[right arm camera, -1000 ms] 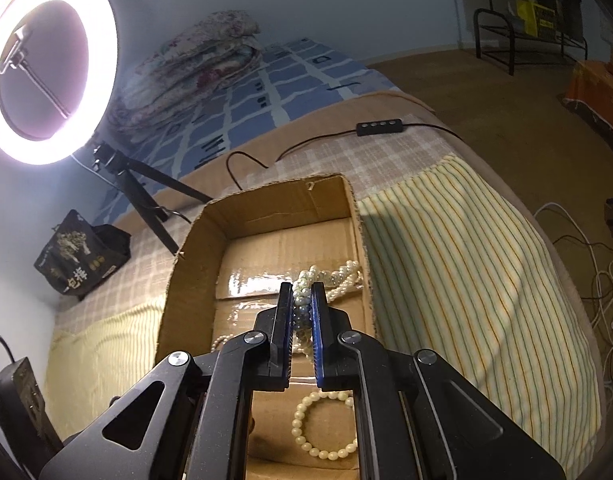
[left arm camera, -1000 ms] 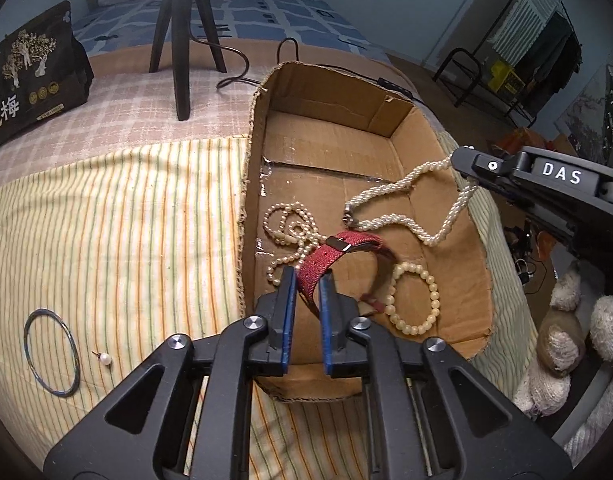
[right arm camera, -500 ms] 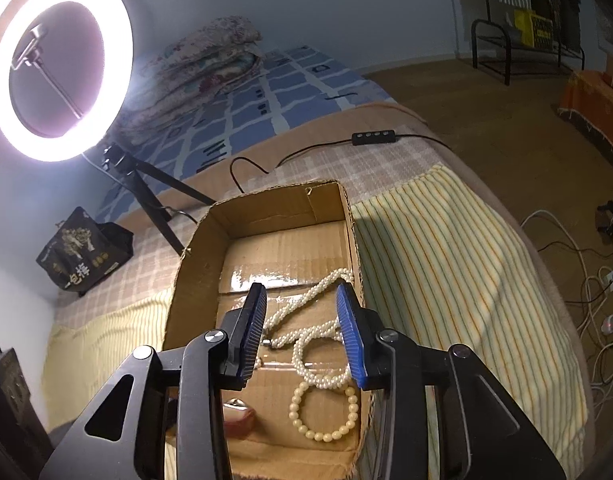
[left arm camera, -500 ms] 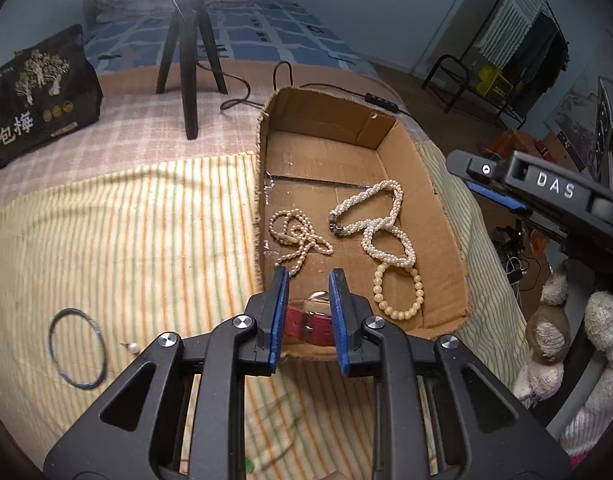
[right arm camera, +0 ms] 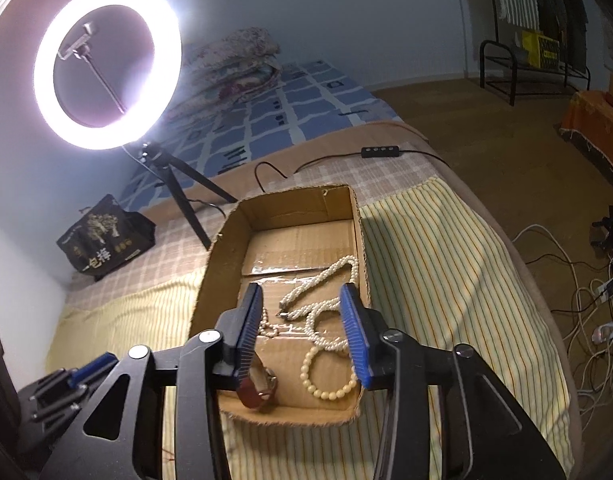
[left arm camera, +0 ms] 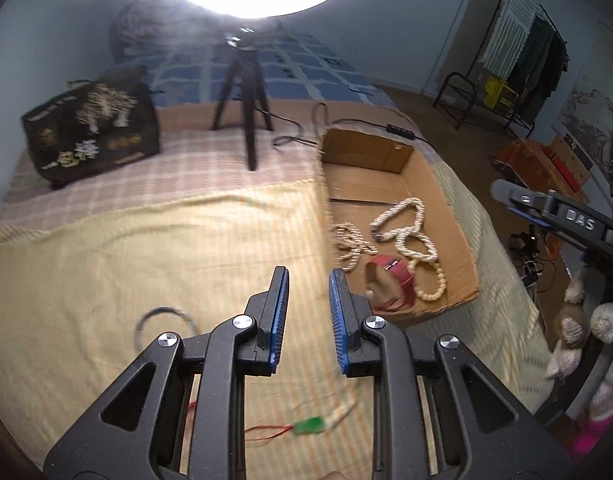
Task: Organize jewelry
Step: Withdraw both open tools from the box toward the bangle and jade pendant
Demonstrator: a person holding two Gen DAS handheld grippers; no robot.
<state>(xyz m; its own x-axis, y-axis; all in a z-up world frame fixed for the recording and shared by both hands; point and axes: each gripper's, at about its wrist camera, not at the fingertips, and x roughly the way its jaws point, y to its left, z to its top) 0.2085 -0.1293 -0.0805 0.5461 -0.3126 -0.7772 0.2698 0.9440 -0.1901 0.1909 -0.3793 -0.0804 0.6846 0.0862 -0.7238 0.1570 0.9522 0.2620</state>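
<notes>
**Jewelry lot: cardboard box, bed**

Twisted pearl necklace (right arm camera: 318,304): limp, light, slippery; lies mid-box in the cardboard box (right arm camera: 222,248). Take it at the clasp or pinch across the rope.
Bead bracelet (right arm camera: 326,376) at 6 o'clock of it: stretchy loop.
Red strap watch (left arm camera: 390,276) at 7 o'clock: stiffest piece.
Thin bangle (left arm camera: 162,322): loose on the bedspread, rigid; pinch its rim.
Your right hand-held gripper (right arm camera: 302,332): jaws just opened, released, nothing between.
Your left hand-held gripper (left arm camera: 306,312): slightly parted, empty.

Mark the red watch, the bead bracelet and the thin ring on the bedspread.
red watch (left arm camera: 398,274), left wrist view, on its strap.
bead bracelet (right arm camera: 326,394), right wrist view, on its near beads.
thin ring (left arm camera: 140,322), left wrist view, on its left arc.
</notes>
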